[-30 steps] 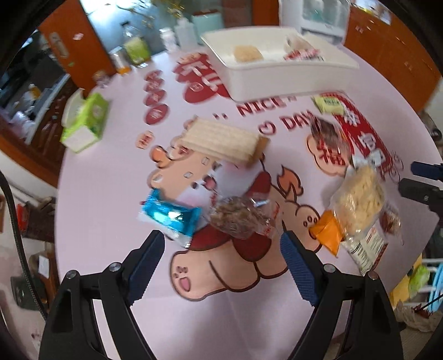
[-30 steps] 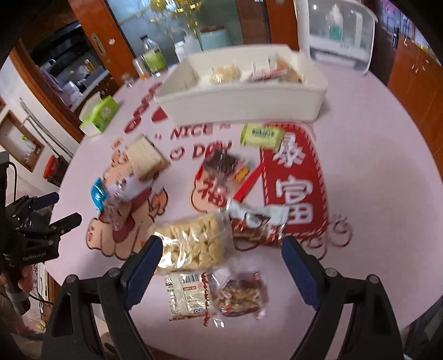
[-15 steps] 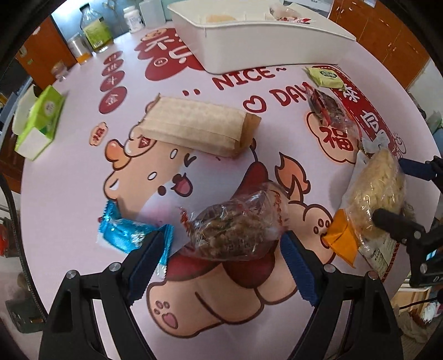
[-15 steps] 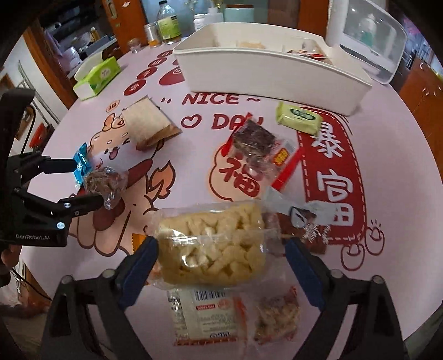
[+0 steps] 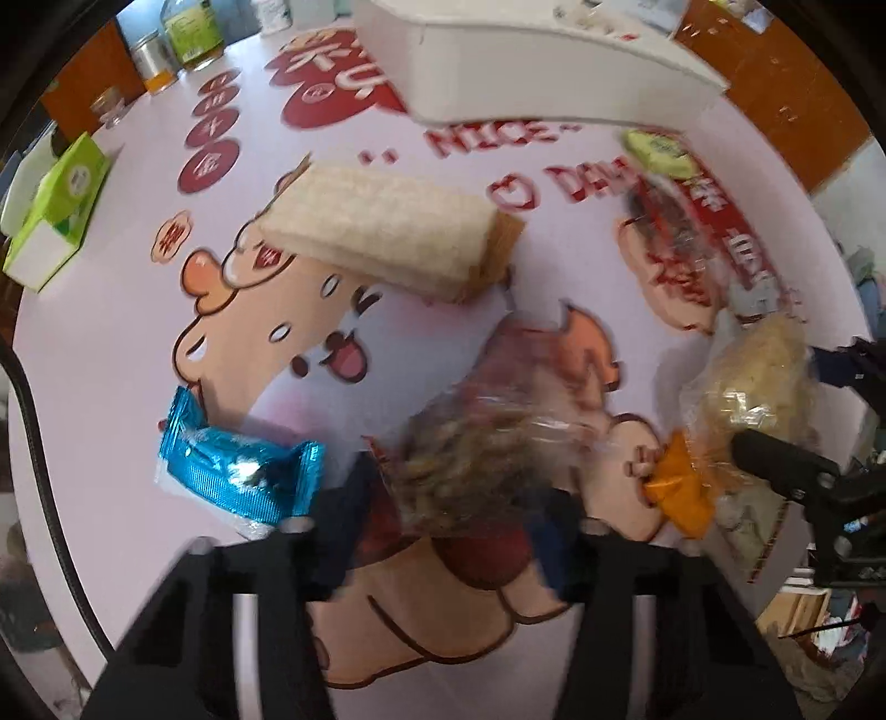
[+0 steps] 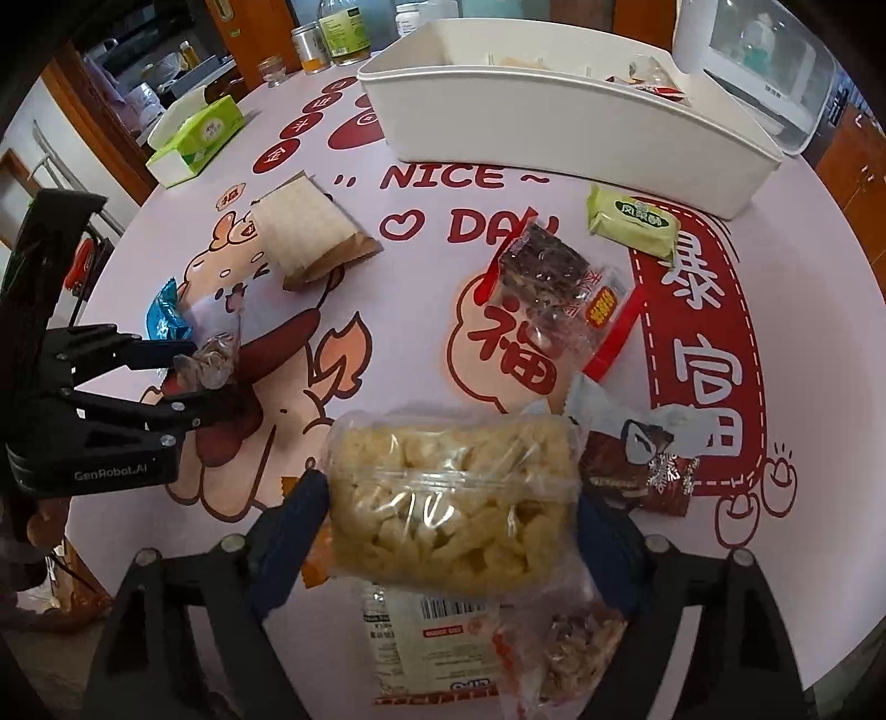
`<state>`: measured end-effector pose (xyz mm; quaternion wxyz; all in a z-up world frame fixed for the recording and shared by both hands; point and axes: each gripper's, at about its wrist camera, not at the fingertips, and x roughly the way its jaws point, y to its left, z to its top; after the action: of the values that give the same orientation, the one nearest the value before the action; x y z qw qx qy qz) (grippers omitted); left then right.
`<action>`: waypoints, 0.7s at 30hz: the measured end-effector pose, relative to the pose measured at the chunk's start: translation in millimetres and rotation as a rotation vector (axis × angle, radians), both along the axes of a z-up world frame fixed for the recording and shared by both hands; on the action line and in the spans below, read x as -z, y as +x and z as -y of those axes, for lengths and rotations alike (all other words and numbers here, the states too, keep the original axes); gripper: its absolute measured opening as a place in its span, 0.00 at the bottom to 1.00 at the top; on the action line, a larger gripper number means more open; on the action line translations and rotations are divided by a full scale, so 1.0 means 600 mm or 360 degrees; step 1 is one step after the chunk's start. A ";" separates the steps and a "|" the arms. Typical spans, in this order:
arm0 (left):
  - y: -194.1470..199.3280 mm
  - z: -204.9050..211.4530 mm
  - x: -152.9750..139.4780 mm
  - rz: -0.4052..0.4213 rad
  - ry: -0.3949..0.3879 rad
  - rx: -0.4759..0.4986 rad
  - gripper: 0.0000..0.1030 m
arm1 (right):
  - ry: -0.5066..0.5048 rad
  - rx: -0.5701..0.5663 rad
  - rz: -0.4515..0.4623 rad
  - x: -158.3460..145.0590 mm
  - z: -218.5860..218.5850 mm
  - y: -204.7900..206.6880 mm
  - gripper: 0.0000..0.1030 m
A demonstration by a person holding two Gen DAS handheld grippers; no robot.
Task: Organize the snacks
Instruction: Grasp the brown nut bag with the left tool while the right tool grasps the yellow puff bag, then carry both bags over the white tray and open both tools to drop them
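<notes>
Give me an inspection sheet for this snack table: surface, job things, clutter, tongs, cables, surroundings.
Surface: round pink tablecloth with cartoon prints.
Job's things: white bin at the far side, some snacks inside; wafer pack, green packet, blue packet and other packs loose on the cloth.
Clutter: tissue box, bottles at the far edge.
Tongs: left tongs closed on a nut bag; right tongs closed on a puffed-snack bag.
Cables: black cable at the left edge.
Surroundings: wooden cabinets, white appliance.
</notes>
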<state>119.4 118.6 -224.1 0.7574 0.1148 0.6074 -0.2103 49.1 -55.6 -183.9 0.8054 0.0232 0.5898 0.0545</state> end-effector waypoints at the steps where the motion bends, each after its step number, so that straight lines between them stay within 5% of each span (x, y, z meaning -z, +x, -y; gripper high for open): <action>1: 0.000 0.001 -0.002 -0.0001 0.0006 -0.0002 0.41 | 0.0013 0.0010 0.0001 -0.002 0.001 -0.001 0.80; 7: -0.015 0.004 -0.021 0.0001 -0.0013 -0.0003 0.40 | 0.0054 0.0060 0.0051 -0.031 0.015 -0.012 0.67; 12: -0.026 0.006 -0.064 0.0051 -0.0064 0.0007 0.40 | 0.0083 0.0111 0.0105 -0.064 0.028 -0.026 0.66; 21: -0.016 0.024 -0.215 0.0312 -0.0168 0.0128 0.40 | -0.0046 0.0147 0.0326 -0.204 0.059 -0.042 0.66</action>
<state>109.6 104.2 -95.3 0.8090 0.1190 0.5135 -0.2601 23.8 -90.9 -61.5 0.8634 0.0331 0.5033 0.0108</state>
